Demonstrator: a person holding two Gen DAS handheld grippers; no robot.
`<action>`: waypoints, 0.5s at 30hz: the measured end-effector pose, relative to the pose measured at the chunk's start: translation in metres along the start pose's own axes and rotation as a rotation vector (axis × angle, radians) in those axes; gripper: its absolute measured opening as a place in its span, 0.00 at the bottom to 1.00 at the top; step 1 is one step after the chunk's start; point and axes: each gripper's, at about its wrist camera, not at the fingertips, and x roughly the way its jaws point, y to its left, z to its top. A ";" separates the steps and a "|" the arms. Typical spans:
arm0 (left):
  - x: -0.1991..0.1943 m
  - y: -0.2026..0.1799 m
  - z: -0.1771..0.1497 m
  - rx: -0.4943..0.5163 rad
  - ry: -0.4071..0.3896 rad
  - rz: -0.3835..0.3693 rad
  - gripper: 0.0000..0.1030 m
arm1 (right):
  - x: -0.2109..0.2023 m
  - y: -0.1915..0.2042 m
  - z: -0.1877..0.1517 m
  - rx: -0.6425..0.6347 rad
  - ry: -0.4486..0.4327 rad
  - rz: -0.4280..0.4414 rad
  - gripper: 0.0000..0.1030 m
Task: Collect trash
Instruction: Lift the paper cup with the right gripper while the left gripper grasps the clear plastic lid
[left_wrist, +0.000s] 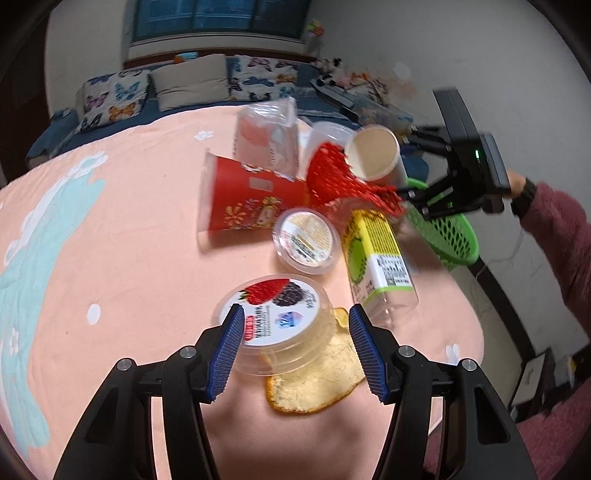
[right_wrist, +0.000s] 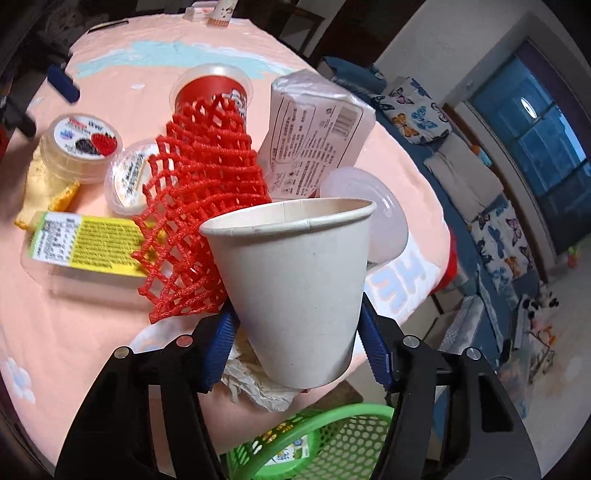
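Observation:
My right gripper (right_wrist: 295, 343) is shut on a white paper cup (right_wrist: 291, 288), held upright at the table edge above a green mesh basket (right_wrist: 332, 435). A red foam net (right_wrist: 199, 206) leans on the cup and the left finger; I cannot tell if it is pinched too. In the left wrist view the cup (left_wrist: 373, 155) hangs tilted in the right gripper (left_wrist: 405, 162). My left gripper (left_wrist: 297, 350) stands open around a berry yogurt cup (left_wrist: 273, 321), which lies partly on an orange peel (left_wrist: 317, 376); the right pad is clear of the cup.
On the pink tablecloth (left_wrist: 129, 258) lie a red cup on its side (left_wrist: 255, 199), a tissue pack (left_wrist: 266, 136), a small yellow-lidded tub (left_wrist: 306, 236), a yellow-green bottle (left_wrist: 376, 258) and a clear lid (right_wrist: 380, 218). Crumpled paper (right_wrist: 255, 384) sits by the basket (left_wrist: 450, 236). A sofa stands behind.

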 end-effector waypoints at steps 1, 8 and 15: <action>0.002 -0.003 0.000 0.019 0.005 0.007 0.55 | -0.002 0.001 0.001 0.005 -0.004 -0.009 0.60; 0.002 -0.017 -0.011 0.108 -0.008 0.052 0.58 | -0.022 -0.001 0.002 0.103 -0.034 -0.031 0.60; 0.001 -0.010 -0.018 0.074 -0.027 0.095 0.58 | -0.045 0.002 0.001 0.193 -0.062 -0.081 0.60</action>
